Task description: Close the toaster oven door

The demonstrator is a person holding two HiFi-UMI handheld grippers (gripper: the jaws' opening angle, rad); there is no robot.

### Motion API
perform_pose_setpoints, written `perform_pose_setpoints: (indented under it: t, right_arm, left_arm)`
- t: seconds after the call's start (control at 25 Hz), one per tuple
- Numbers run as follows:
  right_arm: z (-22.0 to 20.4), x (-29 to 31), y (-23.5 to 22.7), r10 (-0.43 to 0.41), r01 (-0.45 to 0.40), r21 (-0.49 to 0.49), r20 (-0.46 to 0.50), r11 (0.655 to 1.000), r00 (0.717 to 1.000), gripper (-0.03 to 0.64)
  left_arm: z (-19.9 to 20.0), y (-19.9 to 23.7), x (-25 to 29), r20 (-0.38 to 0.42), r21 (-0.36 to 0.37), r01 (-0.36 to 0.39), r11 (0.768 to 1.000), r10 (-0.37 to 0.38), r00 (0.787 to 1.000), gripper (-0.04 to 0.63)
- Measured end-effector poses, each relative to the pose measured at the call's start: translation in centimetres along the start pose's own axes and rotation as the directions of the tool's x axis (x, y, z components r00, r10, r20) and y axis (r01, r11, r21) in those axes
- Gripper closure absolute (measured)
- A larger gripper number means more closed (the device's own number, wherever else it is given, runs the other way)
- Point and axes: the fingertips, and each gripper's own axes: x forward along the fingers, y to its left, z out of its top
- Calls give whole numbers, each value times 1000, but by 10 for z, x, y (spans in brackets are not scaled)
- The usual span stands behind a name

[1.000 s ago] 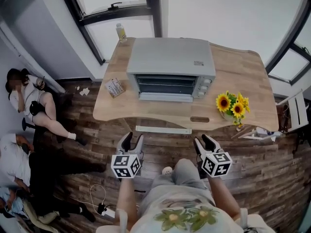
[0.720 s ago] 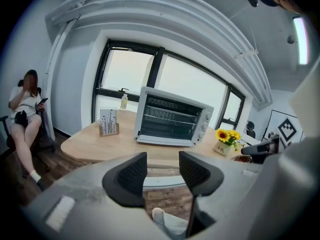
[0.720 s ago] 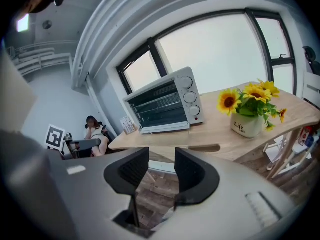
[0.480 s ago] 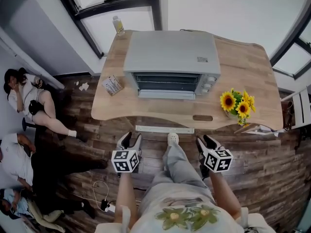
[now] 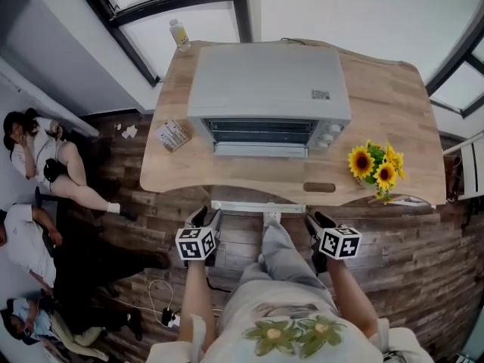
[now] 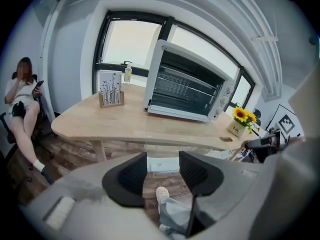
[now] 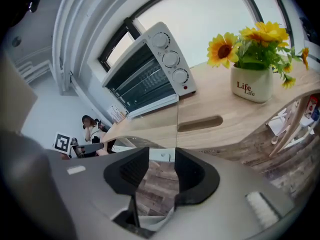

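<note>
Both grippers hang low in front of the desk. The left gripper (image 5: 206, 218) and the right gripper (image 5: 318, 220) each have black ribbed jaws standing wide apart, gripping nothing. Only the plank floor (image 5: 423, 263) and the person's leg show beyond the jaws.

The desk (image 5: 378, 97) is pale, smooth wood with a wavy front edge and a slot cut near that edge (image 5: 318, 187). Beyond it are black-framed windows (image 5: 181, 10). The floor is dark, worn wood, and people sit along the wall at the left (image 5: 45, 157).

The toaster oven (image 5: 268, 89) stands mid-desk, well apart from both grippers. It is a boxy shell of matte silver-grey metal, with 3 round white knobs (image 7: 171, 59) stacked on its right side and wire racks in the dark opening. Its door (image 5: 261, 150) is down, jutting forward from the bottom edge as a flat pale strip.

Right of the oven stands a white pot of sunflowers (image 5: 376, 169). A small printed card box (image 5: 172, 134) stands to its left, and a clear bottle (image 5: 178, 34) at the back corner.
</note>
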Motion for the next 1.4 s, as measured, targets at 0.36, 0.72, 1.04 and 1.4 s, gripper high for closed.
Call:
perform_pose_setpoints:
  t: [0.36, 0.72, 1.04, 1.4]
  right_arm:
    - [-13, 28, -18, 12, -9, 35, -86, 999, 996, 468]
    - [-21, 52, -23, 41, -28, 106, -127, 994, 991, 468]
    - [-25, 62, -18, 58, -38, 120, -165, 992, 985, 486]
    - [-23, 59, -17, 47, -31, 109, -151, 994, 987, 508]
  left_arm:
    - [-15, 18, 31, -103, -22, 15, 1000, -17, 995, 397]
    - [-24, 23, 47, -145, -109, 87, 990, -103, 984, 397]
    - [-32, 18, 51, -143, -219, 161, 962, -195, 970, 402]
    - [-29, 20, 48, -136, -264, 172, 949, -213, 968, 428]
